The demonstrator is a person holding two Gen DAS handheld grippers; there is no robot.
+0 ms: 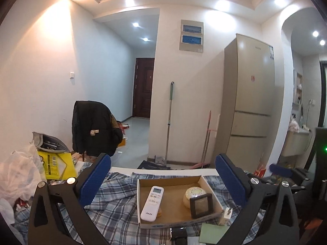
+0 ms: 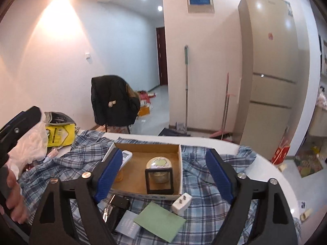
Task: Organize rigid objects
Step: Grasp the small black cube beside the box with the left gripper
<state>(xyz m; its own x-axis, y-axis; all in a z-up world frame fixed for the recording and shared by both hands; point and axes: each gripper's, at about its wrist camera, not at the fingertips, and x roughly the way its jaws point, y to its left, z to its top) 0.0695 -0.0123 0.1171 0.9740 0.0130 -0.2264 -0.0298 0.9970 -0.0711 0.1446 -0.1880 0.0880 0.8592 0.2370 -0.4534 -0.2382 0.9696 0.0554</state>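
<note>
Hovering level, both hand-held grippers (image 1: pixel 163 181) (image 2: pixel 164 173) agape before the box (image 2: pixel 179 167)

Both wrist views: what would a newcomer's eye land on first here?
Probably the open cardboard box on the plaid cloth, holding a white remote, a round cream tin and a black framed case. Then the loose white charger and green card lying just before it, between the right gripper's open fingers.
</note>
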